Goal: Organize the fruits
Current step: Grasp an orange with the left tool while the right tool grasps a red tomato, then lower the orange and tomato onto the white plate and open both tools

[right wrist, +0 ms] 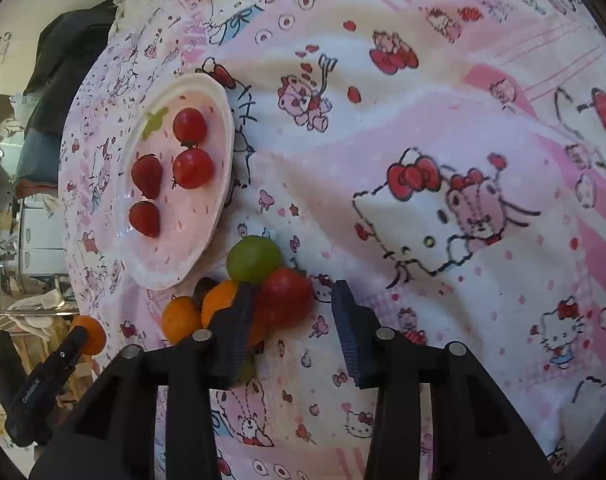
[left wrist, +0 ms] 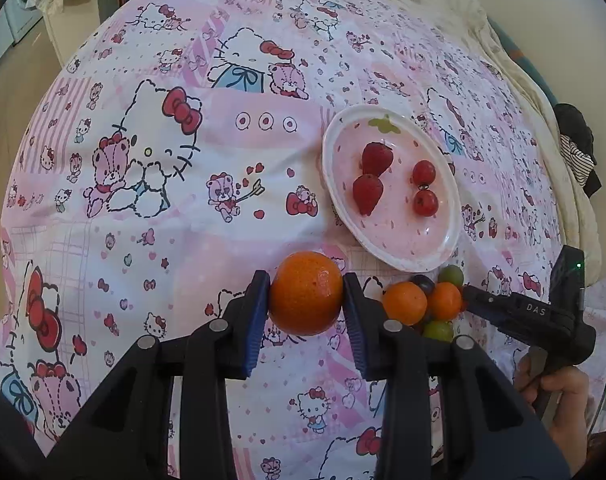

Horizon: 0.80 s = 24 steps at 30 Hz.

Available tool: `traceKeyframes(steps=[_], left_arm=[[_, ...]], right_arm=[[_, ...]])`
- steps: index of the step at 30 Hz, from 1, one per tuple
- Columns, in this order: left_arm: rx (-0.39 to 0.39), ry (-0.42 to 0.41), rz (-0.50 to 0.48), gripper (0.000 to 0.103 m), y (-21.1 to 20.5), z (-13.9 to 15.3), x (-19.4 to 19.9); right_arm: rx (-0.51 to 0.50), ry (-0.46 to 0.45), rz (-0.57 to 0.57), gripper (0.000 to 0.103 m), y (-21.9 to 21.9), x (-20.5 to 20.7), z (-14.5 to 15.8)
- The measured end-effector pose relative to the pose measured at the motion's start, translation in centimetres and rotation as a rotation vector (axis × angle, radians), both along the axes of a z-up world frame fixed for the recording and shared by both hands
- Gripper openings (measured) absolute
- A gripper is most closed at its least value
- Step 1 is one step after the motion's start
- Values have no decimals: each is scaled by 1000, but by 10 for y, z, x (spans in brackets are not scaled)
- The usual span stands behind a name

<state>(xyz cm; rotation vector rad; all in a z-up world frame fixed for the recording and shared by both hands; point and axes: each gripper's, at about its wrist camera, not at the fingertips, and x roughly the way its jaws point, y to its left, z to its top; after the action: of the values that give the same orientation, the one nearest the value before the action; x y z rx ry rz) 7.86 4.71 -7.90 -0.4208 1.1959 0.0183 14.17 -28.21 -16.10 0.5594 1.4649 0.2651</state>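
Note:
My left gripper (left wrist: 307, 280) is shut on a large orange (left wrist: 306, 300), which its blue pads hold above the bedsheet. Right of it lies a small pile of fruit: two small oranges (left wrist: 405, 303), a dark grape (left wrist: 423, 283) and green grapes (left wrist: 451, 276). My right gripper (right wrist: 293, 314) stands open at that pile. Its left pad (right wrist: 239, 320) rests against a red tomato (right wrist: 285, 298), and its right pad stands apart from the tomato. A green grape (right wrist: 255, 258) sits just beyond. The pink plate (left wrist: 407, 244) holds two strawberries (left wrist: 377, 158) and two cherry tomatoes (left wrist: 424, 172).
A pink cartoon-print sheet (left wrist: 163, 220) covers the bed. A cream blanket (left wrist: 503, 60) lies bunched along the far right edge, with dark clothing (left wrist: 575, 132) beyond it. A person's hand (left wrist: 563, 400) grips the right tool. Room furniture shows past the bed's left edge.

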Motion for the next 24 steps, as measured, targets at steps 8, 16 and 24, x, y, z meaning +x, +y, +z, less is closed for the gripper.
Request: traceKeyframes(steps=[8,16,24], left_arm=[[-1,6,-17,32,-6,-2,4],[54,-53,-33,32,-6,18,4],[124,-147,-38,32,0,51,31]], right_arm=[[19,-27,19,30,2,0,-4],[90,-137,-26,27,-10,-9,36],[129,-387,30,27,8,7,103]])
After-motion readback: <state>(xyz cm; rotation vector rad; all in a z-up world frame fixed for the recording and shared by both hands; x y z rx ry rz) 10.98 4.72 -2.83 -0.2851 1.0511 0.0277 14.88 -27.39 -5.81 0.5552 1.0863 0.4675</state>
